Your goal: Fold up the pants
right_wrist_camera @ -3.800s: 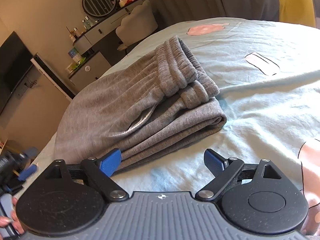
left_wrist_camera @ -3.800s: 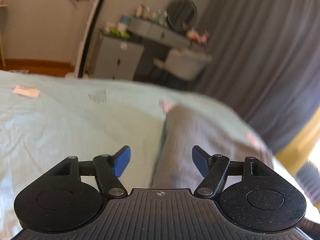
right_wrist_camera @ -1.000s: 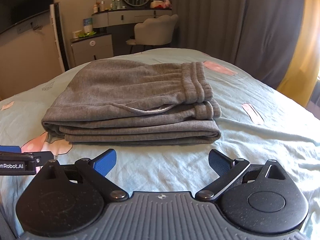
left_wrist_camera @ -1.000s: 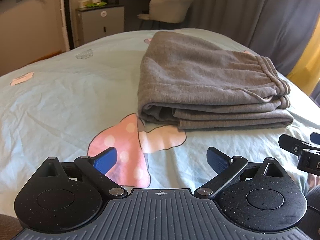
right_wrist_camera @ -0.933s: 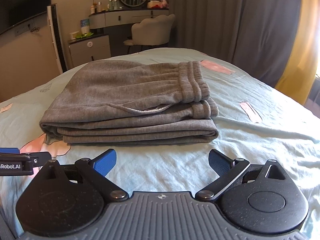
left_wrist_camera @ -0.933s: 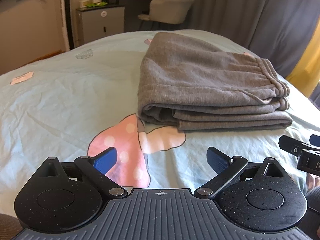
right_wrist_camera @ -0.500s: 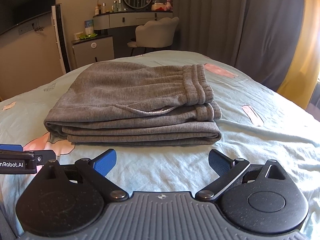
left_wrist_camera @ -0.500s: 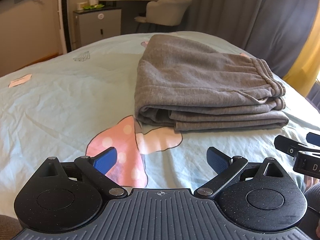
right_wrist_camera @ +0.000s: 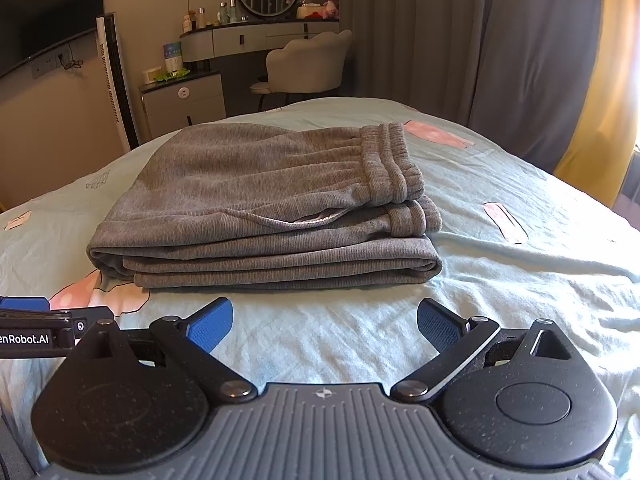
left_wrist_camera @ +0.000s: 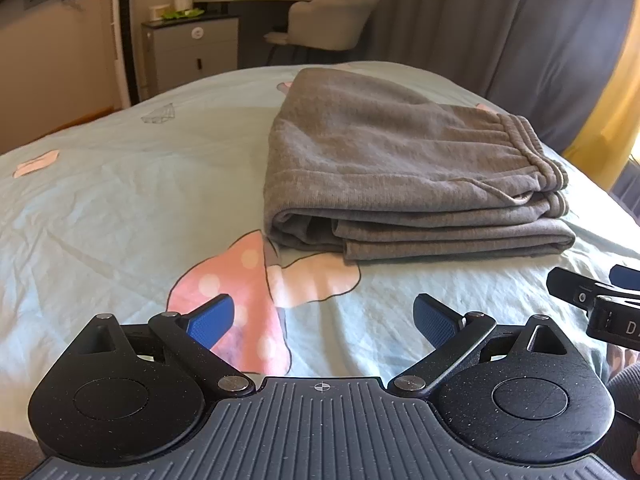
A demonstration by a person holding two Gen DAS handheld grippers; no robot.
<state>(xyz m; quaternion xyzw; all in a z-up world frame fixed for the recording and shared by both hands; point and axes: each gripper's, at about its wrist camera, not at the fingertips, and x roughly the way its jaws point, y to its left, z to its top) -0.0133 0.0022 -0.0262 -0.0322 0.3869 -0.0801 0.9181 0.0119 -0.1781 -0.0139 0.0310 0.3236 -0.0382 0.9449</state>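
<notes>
Centrally on the bed (right_wrist_camera: 520, 292): grey pants (right_wrist_camera: 272, 208), folded into a flat stack, waistband to the right. Left gripper (left_wrist_camera: 324, 322) and right gripper (right_wrist_camera: 325, 322): both short of the stack's near edge, blue fingers (right_wrist_camera: 210, 326) spread wide, nothing held, no contact with cloth

Left gripper (left_wrist_camera: 323, 320) up close: matte black speckled linkage arms, silver pivot screws, two round black discs either side, and a ribbed grey body with a small crosshair mark at its centre. Blue textured pads (left_wrist_camera: 211, 319) tip the fingers. The right gripper (right_wrist_camera: 325, 323) is the same build, black arms, blue pads (right_wrist_camera: 437, 326), grey ribbed deck. White lettering ending "nRobot.AI" shows on the neighbouring unit's side.
</notes>
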